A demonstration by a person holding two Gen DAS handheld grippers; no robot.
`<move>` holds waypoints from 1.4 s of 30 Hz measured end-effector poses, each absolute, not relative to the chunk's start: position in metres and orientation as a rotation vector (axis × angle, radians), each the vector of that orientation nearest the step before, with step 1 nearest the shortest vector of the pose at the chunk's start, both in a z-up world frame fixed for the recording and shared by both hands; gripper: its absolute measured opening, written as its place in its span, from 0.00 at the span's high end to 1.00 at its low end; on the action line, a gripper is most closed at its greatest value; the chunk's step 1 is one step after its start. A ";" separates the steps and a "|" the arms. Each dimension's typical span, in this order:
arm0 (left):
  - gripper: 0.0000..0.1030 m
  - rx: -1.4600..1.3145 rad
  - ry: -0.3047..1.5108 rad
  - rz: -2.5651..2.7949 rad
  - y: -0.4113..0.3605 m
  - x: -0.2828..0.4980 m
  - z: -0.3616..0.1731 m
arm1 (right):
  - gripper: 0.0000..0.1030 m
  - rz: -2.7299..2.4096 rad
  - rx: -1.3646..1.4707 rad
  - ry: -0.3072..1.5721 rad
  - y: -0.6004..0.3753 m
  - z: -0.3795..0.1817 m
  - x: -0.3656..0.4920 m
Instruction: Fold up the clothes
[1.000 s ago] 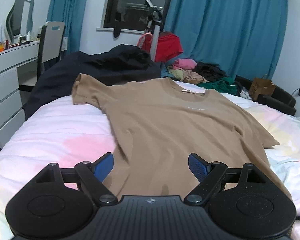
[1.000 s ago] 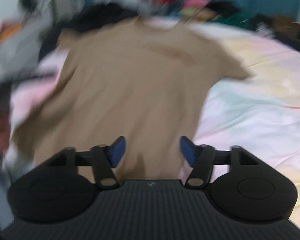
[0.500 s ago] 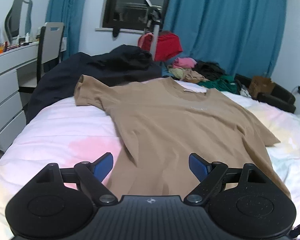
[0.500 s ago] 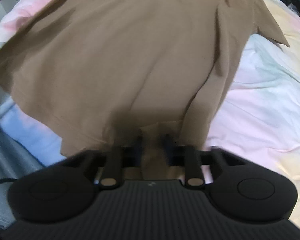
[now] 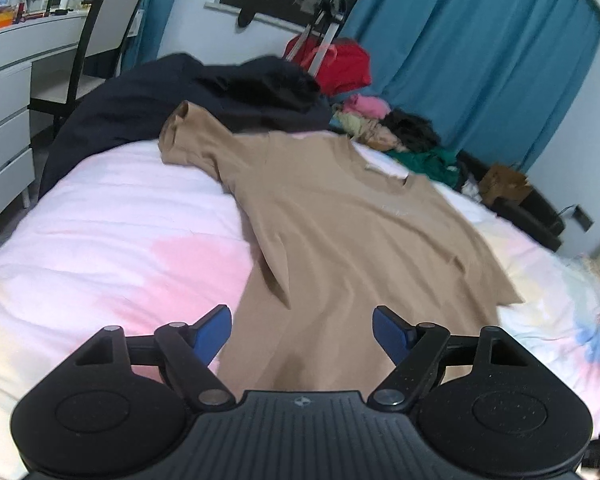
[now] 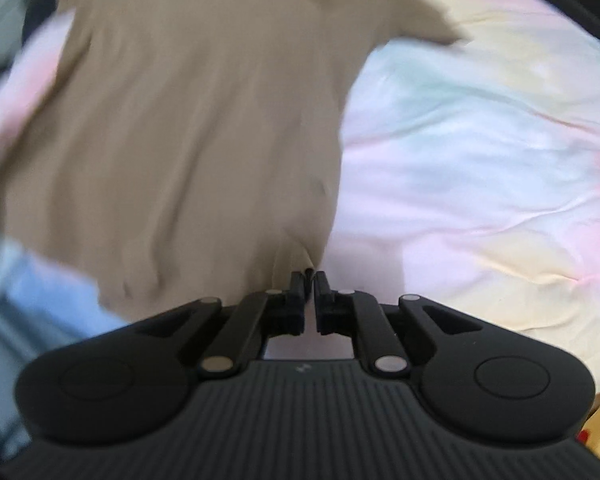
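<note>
Folding starts at the hem: a tan T-shirt (image 5: 340,216) lies spread front-up across the bed (image 5: 112,240), collar toward the far edge, hem at the near edge. The right gripper (image 6: 311,280) has its fingers pinched shut on the hem's right corner, while the left gripper (image 5: 302,328) hovers wide open over the left part of the hem. Next, the left likely needs its own hem grip.

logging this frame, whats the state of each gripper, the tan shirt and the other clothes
left gripper: jaws open, above the shirt's hem, holding nothing
right gripper: jaws shut on the tan t-shirt's bottom edge
tan t-shirt: spread on the bed, unfolded, a crease near its left side
dark garment: lying loose behind the shirt
clothes pile: heaped, unfolded
</note>
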State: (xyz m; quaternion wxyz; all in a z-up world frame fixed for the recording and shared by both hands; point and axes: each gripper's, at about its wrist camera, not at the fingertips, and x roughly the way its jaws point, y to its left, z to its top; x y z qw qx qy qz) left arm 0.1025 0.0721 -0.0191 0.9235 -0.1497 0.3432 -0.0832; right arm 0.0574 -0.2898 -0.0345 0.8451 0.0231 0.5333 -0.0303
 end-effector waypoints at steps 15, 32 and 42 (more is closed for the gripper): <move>0.23 -0.330 0.959 -0.187 0.108 0.091 -0.058 | 0.13 -0.164 0.574 0.589 -0.330 -0.034 0.093; 0.96 -0.399 1.174 -0.152 0.108 0.108 -0.085 | 0.13 -0.275 0.657 0.562 -0.351 -0.081 0.086; 0.97 -0.334 1.171 -0.102 0.105 0.077 -0.054 | 0.13 -0.242 0.697 0.531 -0.354 -0.077 0.080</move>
